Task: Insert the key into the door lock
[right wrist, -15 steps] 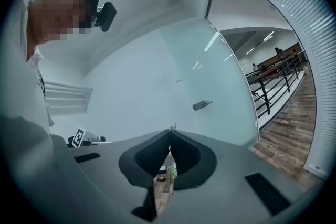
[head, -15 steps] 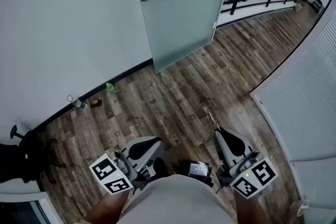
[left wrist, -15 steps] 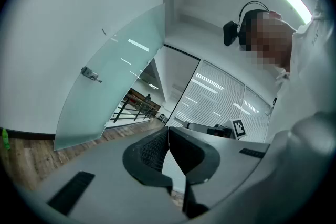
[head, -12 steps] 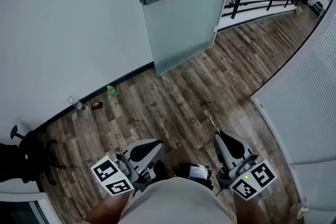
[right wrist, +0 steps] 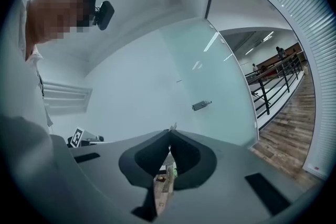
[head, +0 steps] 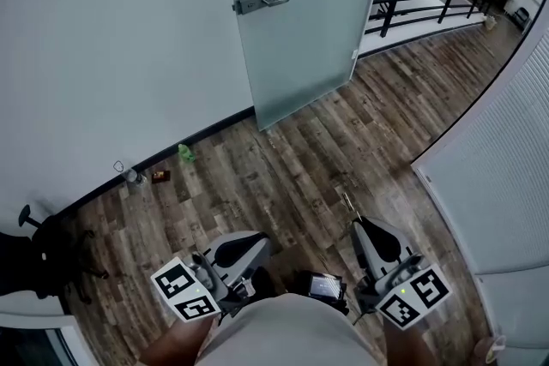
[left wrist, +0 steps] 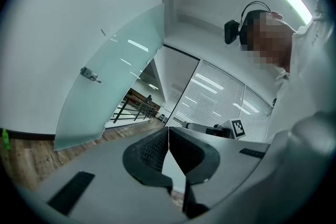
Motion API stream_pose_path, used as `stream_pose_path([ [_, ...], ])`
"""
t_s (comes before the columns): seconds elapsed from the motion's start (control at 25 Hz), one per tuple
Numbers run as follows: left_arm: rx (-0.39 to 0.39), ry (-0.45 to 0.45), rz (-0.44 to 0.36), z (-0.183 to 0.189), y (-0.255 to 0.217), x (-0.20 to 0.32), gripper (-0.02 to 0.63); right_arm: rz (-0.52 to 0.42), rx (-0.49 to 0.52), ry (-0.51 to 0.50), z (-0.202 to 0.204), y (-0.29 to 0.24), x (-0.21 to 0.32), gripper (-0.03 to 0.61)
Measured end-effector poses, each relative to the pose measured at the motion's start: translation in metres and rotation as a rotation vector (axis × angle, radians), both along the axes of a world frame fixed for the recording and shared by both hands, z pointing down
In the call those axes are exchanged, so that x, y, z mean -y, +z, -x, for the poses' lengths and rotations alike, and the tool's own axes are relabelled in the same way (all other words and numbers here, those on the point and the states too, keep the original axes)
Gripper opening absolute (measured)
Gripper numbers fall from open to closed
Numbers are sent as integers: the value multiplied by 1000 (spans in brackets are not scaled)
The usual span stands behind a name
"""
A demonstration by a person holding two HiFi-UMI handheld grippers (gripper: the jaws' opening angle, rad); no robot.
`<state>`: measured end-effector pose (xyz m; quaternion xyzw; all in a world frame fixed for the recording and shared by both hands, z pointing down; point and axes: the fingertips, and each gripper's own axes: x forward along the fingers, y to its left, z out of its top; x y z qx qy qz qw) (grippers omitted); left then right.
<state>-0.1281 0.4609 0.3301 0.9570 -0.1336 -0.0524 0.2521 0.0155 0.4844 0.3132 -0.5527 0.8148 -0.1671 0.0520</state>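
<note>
The left hand-held gripper [head: 246, 248], a cube of square markers [head: 183, 292] at its rear, points level over the wooden floor [head: 300, 167], jaws pressed together on nothing. Ahead, well apart, stands the frosted glass door [head: 304, 39] with its lever handle [head: 260, 2]. The right hand-held gripper [head: 357, 224], nearly level, pinches the key [head: 346, 203], whose tip juts forward.

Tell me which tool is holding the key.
The right tool: a thin key sticks out past its closed tips. The left tool is shut on nothing.
</note>
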Motion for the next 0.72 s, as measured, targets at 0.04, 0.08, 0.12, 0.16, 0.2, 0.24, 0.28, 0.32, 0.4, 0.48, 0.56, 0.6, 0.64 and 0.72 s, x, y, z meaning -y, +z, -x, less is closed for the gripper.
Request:
stream_pose_path([
  [0.04,1,-2,-1,1,0,1,17,-4,-10,5,-1,-1,1,20],
  [0.08,1,-3,-1,2,-1,2,17,-10,-17,9,-1,-2,1,18],
  [0.12,3,-5,-1,2,0,2,17,-15,-17,13,-3,-3,1,18],
  [0.16,4,-7,-2,2,0,2,17,-18,-13,17,-4,-3,1,18],
  [0.2,6,-8,-2,2,0,2,17,-17,-9,23,-6,-3,0,18],
  [0.24,7,-10,-3,2,0,3,17,-15,-6,29,-9,-2,0,18],
  [0.28,8,-11,-3,2,0,3,17,-12,-4,34,-11,-1,0,18],
  [0.32,9,-13,-3,1,0,3,17,-9,-2,38,-13,0,0,18],
  [0.4,12,-14,-3,-1,1,4,17,-5,0,42,-16,2,0,18],
  [0.48,13,-13,-3,-3,2,5,17,-3,1,44,-19,4,0,18],
  [0.56,15,-14,-3,-8,3,4,17,-1,3,43,-24,7,-1,18],
  [0.6,16,-15,-3,-11,4,2,17,1,4,42,-27,8,-3,18],
  [0.64,16,-16,-3,-15,5,1,17,2,4,39,-30,9,-4,18],
  [0.72,13,-21,-3,-21,5,-2,17,1,2,34,-36,9,-7,18],
])
